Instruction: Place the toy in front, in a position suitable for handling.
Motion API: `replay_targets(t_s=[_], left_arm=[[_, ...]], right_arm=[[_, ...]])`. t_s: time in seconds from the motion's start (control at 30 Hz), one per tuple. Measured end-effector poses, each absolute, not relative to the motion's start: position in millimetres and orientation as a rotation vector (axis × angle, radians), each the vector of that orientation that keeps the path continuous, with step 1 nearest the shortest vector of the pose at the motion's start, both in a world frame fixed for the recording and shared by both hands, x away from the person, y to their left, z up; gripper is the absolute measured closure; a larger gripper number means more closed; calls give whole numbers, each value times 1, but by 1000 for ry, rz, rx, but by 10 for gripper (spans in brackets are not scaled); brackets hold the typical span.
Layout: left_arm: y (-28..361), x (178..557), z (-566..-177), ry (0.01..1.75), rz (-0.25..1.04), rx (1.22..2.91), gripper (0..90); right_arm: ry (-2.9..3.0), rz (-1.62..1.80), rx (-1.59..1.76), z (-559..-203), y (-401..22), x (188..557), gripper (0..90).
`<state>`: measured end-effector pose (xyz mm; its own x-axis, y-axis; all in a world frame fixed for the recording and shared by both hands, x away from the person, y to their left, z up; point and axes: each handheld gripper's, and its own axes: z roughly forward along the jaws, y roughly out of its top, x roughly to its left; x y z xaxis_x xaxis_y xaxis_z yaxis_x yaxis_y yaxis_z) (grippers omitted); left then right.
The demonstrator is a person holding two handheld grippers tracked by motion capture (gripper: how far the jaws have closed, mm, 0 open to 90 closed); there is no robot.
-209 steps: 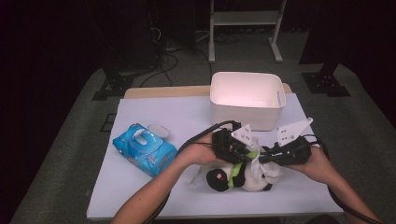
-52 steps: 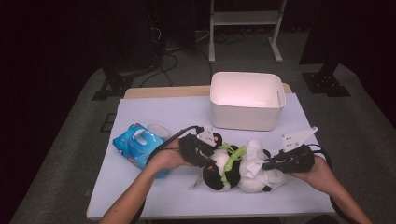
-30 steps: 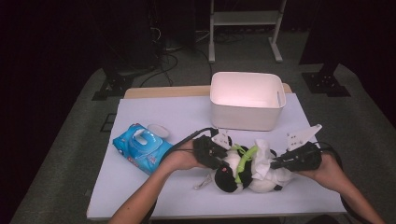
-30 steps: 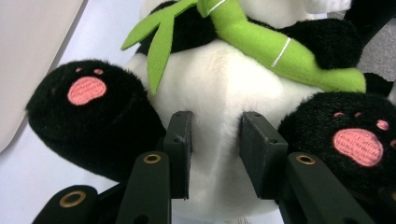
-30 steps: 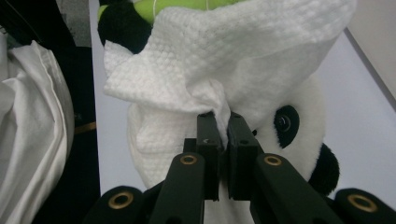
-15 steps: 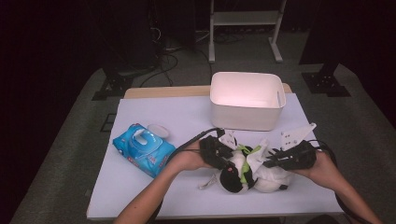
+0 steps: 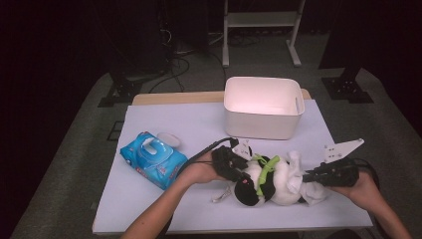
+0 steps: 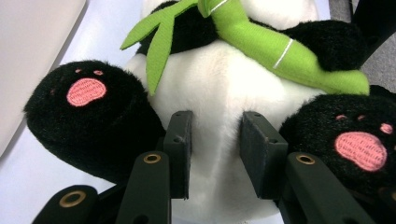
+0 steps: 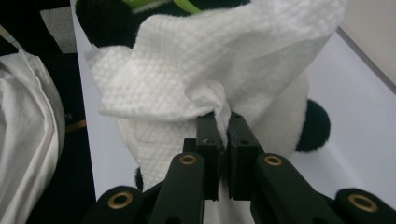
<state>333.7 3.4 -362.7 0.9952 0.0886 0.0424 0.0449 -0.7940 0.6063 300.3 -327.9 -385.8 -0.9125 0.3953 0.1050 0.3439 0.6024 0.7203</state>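
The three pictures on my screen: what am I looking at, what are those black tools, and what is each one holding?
A person sits at a white table with a hand-held two-jaw gripper in each hand. The high view looks down from above; each gripper view comes from a camera riding on that tool, looking along its jaws.

The left gripper pinches the white belly of a plush panda, between its black paws. The right gripper is shut on a white wipe draped over the panda.

Also on the table: a blue pack of wipes and a white tub.
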Motion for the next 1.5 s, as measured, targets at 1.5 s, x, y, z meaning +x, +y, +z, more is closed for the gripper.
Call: replay_targets(t_s=[1.5], left_arm=[[-2,333,-366,95,82,2448,628]], right_arm=[[2826,1125,304,-347,-229,307,760]])
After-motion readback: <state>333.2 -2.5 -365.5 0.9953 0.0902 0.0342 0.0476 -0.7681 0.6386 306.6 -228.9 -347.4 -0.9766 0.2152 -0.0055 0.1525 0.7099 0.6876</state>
